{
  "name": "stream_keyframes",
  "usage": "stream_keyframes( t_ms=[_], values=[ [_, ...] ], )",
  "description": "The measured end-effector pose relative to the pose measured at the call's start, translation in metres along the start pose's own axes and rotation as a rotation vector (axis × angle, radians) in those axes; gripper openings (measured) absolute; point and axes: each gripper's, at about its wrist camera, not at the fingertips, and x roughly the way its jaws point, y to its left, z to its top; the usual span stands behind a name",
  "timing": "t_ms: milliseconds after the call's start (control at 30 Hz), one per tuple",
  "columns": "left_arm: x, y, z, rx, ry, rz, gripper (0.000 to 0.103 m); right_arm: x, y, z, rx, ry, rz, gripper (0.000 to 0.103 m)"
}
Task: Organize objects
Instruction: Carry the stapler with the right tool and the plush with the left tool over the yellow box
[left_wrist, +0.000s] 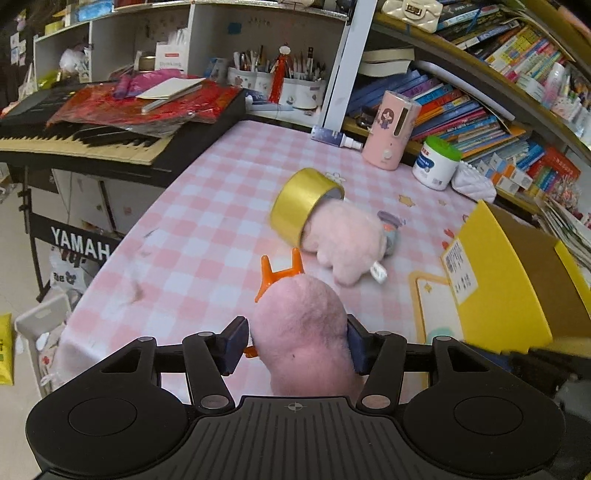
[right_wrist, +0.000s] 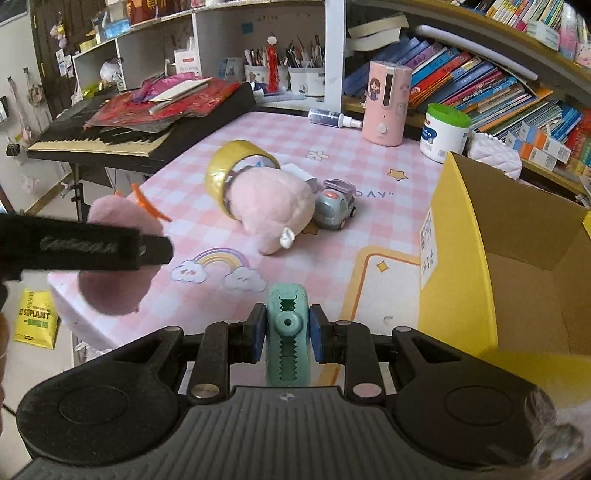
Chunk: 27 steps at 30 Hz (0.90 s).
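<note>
My left gripper is shut on a pink plush toy with orange feet, held above the checked table's near left edge; it also shows in the right wrist view. My right gripper is shut on a teal clip-shaped toy, low over the table's front edge. A gold tape roll leans on a second pink plush mid-table, with a small grey toy car beside it. An open yellow cardboard box stands at the right.
A pink humidifier, a green-lidded white jar and a spray bottle stand at the table's back. Bookshelves run behind and right. A Yamaha keyboard piled with red papers sits left of the table.
</note>
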Motion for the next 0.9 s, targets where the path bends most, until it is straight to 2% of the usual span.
stream_keyframes(
  t_ms=[200,433,900],
  values=[
    [-0.025,0.006,-0.028,0.032,0.010,-0.012,0.054,-0.024,0.017,-0.021,0.031,0.004,-0.032,0.023],
    [-0.050,0.000,-0.053,0.107,0.014,-0.070,0.054,-0.058,0.029,-0.052,0.087,-0.008,-0.078,0.023],
    [-0.074,-0.037,-0.093,0.258,0.040,-0.224,0.054,-0.110,0.014,-0.114,0.276,-0.003,-0.209,0.023]
  ],
)
